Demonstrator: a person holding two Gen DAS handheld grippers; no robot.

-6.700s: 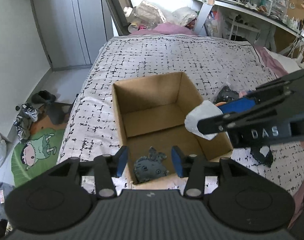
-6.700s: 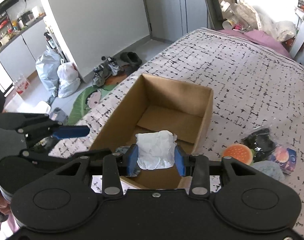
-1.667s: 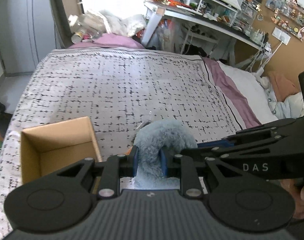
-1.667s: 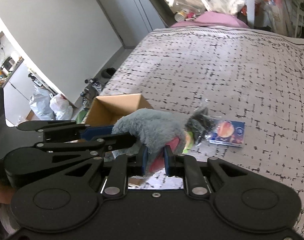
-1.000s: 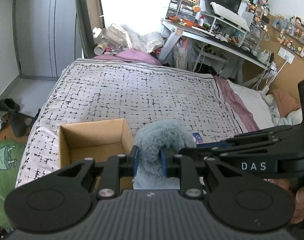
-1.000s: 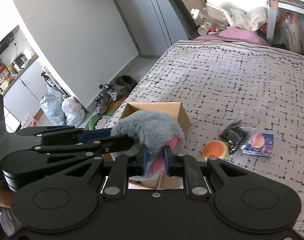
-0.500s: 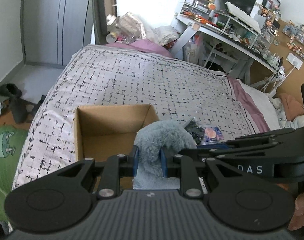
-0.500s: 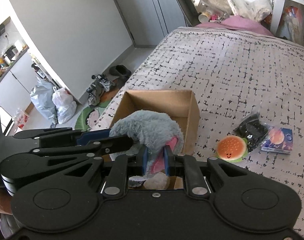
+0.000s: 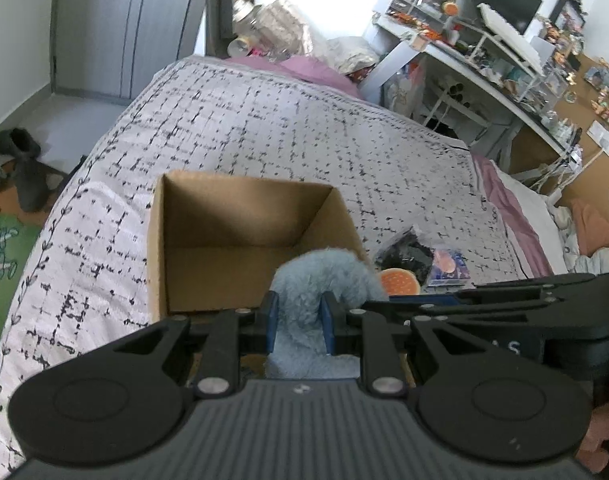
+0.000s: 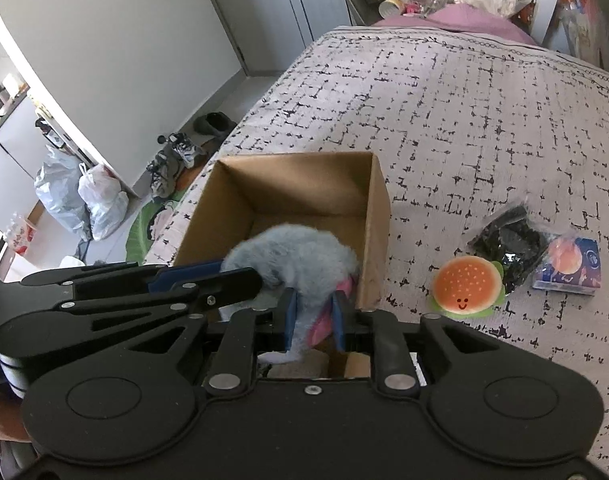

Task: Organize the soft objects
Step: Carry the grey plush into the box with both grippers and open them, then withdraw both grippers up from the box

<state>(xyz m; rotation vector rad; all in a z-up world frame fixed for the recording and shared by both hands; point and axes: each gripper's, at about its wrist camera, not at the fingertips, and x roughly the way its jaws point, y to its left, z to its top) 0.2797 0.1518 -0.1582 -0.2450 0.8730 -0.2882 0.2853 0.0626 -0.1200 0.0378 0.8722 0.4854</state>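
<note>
A grey-blue plush toy (image 9: pixel 324 276) with a pink patch (image 10: pixel 318 326) is held by both grippers over the near right corner of an open cardboard box (image 9: pixel 208 200) on the bed. My left gripper (image 9: pixel 298 320) is shut on one end of the plush. My right gripper (image 10: pixel 314 322) is shut on the other end, and it shows in the left wrist view (image 9: pixel 444 300) coming in from the right. The box also shows in the right wrist view (image 10: pixel 378 208). The box floor under the plush is mostly hidden.
On the bedspread right of the box lie a burger-shaped plush (image 10: pixel 466 286), a black item in a clear bag (image 10: pixel 504 240) and a blue packet (image 10: pixel 568 266). The bed's left edge drops to a floor with shoes (image 10: pixel 176 156) and bags (image 10: pixel 84 200). A cluttered desk (image 9: pixel 484 52) stands far right.
Both grippers have carried the plush leftwards from the bedspread to over the box and lowered it towards the box's opening. The box now looks larger and nearer.
</note>
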